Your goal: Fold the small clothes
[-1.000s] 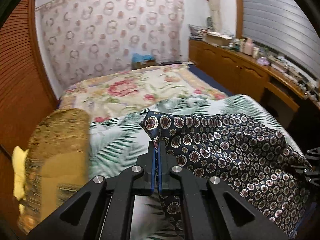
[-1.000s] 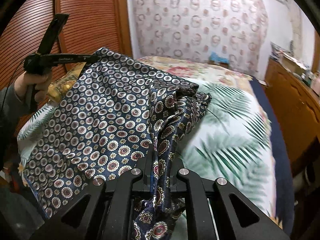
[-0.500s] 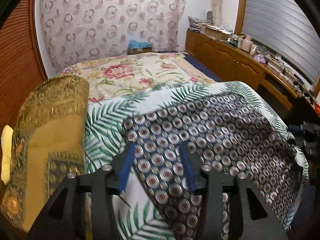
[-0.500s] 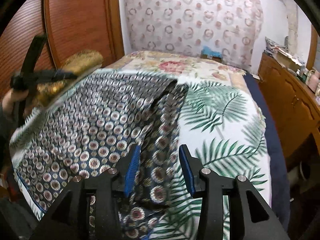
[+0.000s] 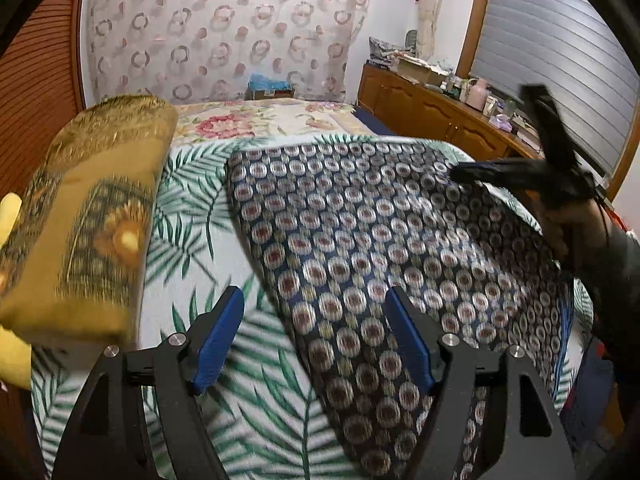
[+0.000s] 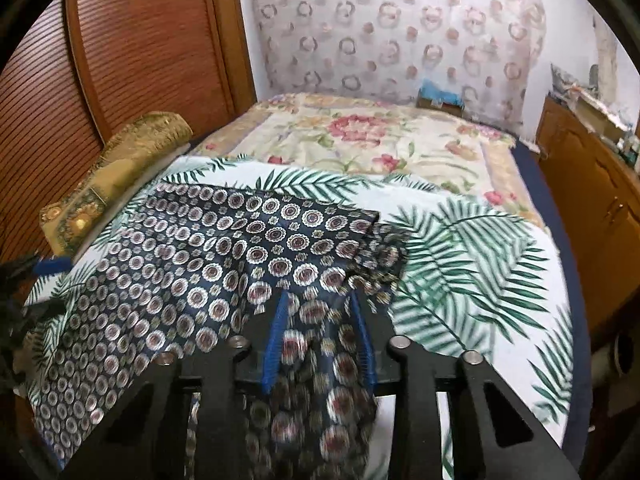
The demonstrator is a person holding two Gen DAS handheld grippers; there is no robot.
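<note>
The navy patterned garment (image 6: pixel 224 264) lies spread across the near end of the bed (image 6: pixel 472 264), over its palm-leaf sheet. To fold cleanly, each gripper should pinch a single edge and carry it level. The left gripper (image 5: pixel 314 342), angled downward, is opening wide and empty above the cloth. The right gripper (image 6: pixel 320 340), also tilted down, is closing with a bunched fold between its pads.

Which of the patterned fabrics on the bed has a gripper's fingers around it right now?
The navy medallion cloth: the right gripper is closing with it between its fingers. The palm-leaf sheet and floral cover lie beneath and beyond it.
</note>
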